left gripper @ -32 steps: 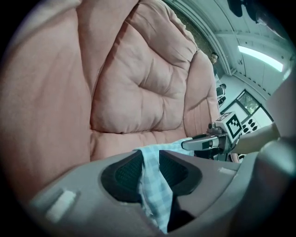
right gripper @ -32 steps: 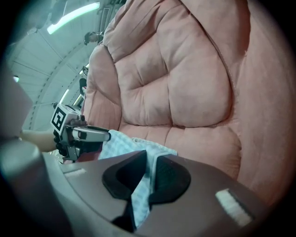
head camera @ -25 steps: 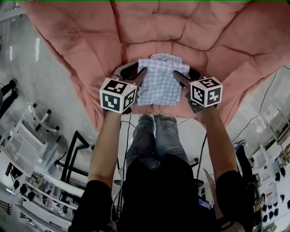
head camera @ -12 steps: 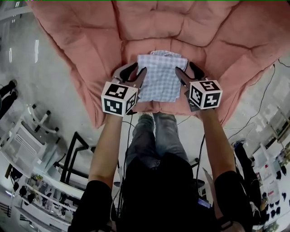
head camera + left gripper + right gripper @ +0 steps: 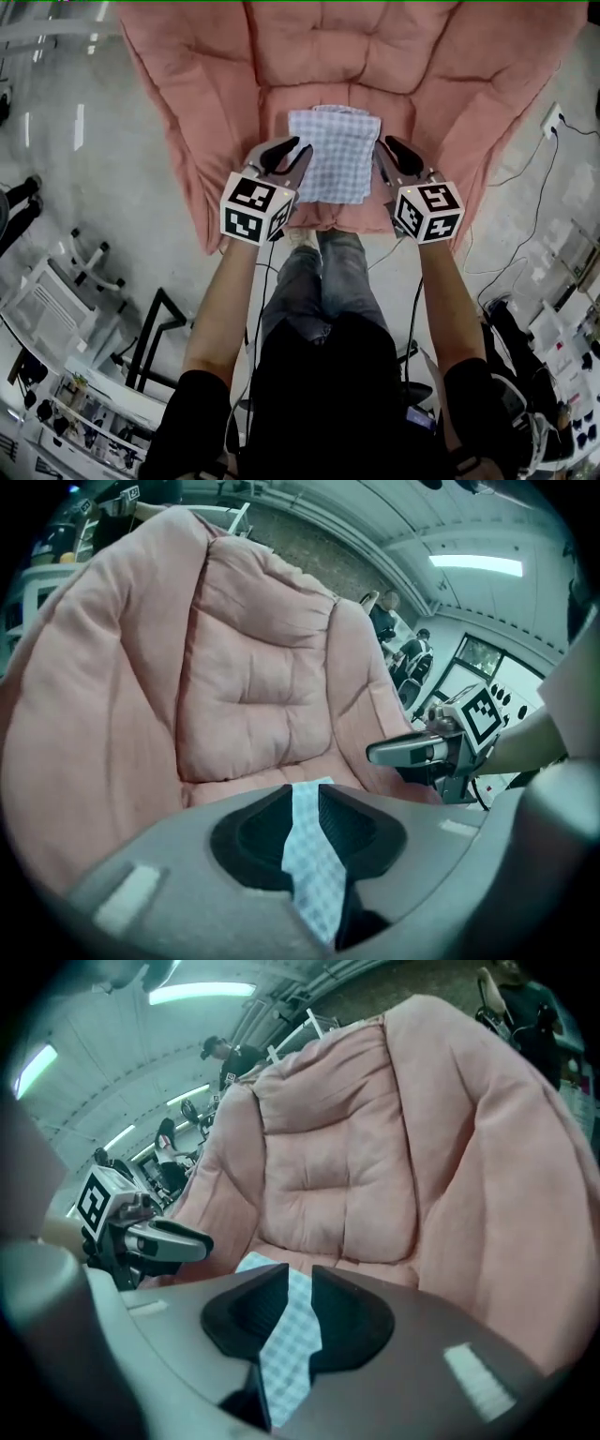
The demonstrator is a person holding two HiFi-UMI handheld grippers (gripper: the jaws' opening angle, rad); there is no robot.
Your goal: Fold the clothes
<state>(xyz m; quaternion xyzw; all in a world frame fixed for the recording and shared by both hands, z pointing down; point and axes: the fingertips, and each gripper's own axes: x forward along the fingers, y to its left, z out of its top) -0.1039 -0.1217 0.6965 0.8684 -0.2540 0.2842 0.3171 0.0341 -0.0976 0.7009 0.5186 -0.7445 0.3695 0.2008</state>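
Note:
A folded light-blue checked cloth (image 5: 333,155) lies flat on the seat of a pink padded chair (image 5: 356,56). My left gripper (image 5: 292,150) is at the cloth's near left edge and my right gripper (image 5: 389,155) is at its near right edge. Both pairs of jaws are closing and stand nearly together. In the left gripper view the cloth (image 5: 314,874) shows through the narrow gap of that gripper (image 5: 305,794), lying on the seat, not pinched. It looks the same in the right gripper view: cloth (image 5: 286,1344), gripper (image 5: 300,1274).
The chair's back cushion (image 5: 253,667) rises behind the cloth and its sides wrap round both grippers. The person's jeans-clad legs (image 5: 323,281) stand against the seat's front edge. A white rack (image 5: 47,300) stands on the grey floor at left, with cables (image 5: 525,169) at right.
Both grippers have drawn back toward the person, from beside the cloth's middle to its near corners. The cloth stays flat on the seat. The right jaws have narrowed.

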